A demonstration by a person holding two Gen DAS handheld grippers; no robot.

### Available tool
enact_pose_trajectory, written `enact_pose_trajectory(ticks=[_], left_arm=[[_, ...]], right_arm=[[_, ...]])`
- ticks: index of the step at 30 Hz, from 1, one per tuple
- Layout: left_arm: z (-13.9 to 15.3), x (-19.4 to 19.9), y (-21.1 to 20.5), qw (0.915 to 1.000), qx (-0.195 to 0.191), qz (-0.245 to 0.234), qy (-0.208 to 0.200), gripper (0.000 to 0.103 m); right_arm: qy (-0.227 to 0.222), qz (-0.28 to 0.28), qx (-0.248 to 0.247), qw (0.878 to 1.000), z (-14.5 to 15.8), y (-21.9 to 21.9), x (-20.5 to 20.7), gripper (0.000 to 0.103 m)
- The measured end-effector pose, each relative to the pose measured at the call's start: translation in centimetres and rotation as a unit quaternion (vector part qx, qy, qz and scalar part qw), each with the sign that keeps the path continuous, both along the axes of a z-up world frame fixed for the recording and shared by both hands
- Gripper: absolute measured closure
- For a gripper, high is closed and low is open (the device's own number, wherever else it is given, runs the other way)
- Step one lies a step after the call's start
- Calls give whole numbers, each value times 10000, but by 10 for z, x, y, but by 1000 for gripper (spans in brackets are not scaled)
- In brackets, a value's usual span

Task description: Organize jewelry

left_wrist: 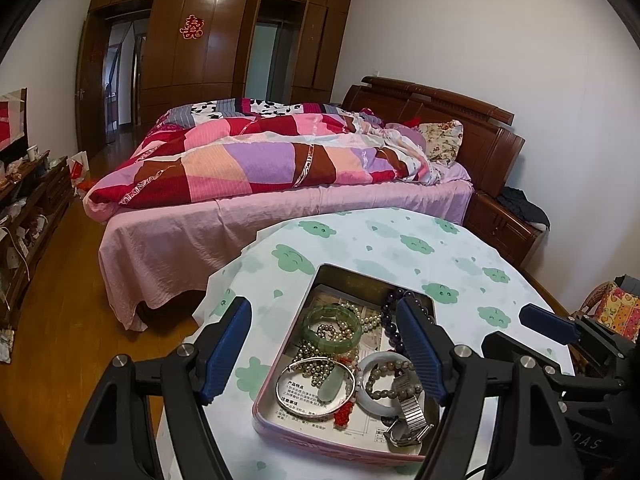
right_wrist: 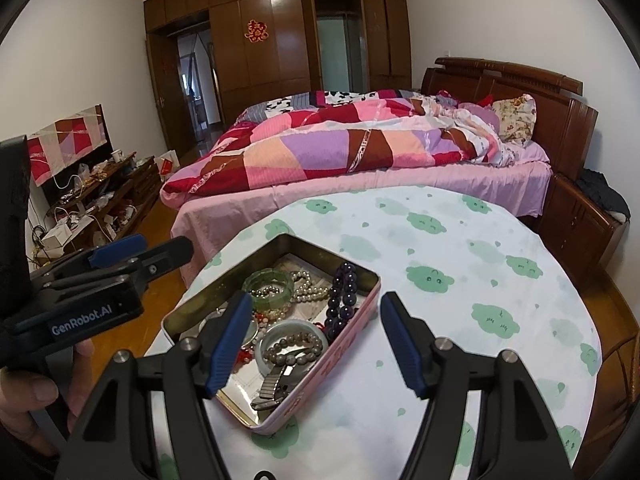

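A pink tin box (left_wrist: 280,434) with no lid on it sits on a round table (left_wrist: 460,280) with a white cloth that has green clouds on it. In the left wrist view the box is low in the middle of the frame. In the right wrist view it is low and a bit left of the middle (right_wrist: 344,356).

The box is full of jewelry, all in a heap. There is a green bangle (left_wrist: 331,326), a string of white pearls (left_wrist: 366,318), dark purple beads (right_wrist: 344,296), a thin silver bangle (left_wrist: 316,388), a pale white bangle (left_wrist: 380,380) with a ring of grey beads (left_wrist: 390,376) lying in it, and a metal watch (left_wrist: 410,416) at the near end. Some paper with print lies under it all.

The left gripper (left_wrist: 324,344) hangs over the box. Its two blue fingers are spread wide. One finger (left_wrist: 226,348) is over the cloth on the left of the box and the other is over the right side of the box. Nothing is pinched between them.

The right gripper (right_wrist: 312,340) is spread wide too and holds nothing. Its left finger (right_wrist: 230,340) is over the box and its right finger is over the cloth just beside the box. In this view a hand (right_wrist: 36,400) at the lower left holds the handle of the left gripper.

A bed (left_wrist: 240,216) with a bright patchwork quilt is behind the table.
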State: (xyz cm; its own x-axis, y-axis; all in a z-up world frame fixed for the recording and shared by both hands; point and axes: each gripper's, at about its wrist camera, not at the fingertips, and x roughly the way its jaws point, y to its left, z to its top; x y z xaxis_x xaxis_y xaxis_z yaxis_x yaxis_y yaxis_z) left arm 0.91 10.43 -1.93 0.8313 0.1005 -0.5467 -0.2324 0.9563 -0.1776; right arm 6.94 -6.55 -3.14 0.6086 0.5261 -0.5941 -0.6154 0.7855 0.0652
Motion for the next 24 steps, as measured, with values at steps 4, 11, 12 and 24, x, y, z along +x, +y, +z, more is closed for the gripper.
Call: enact_pose_trajectory(ticks=[4,11,12,24], left_arm=[[0,0,0,10000,4,1,3,28],[0,0,0,10000,-1,8,-3,28],[0,0,0,10000,0,-2,-10,28],[-3,0,-2,10000,-7,-7,-9,28]], right_arm=[[4,-1,-3,10000,-1,0,0,33],[14,1,-5,10000,-1,0,0,33],[18,2,-5,10000,-2,0,0,33],[30,3,-9,10000,-4,0,-1,33]])
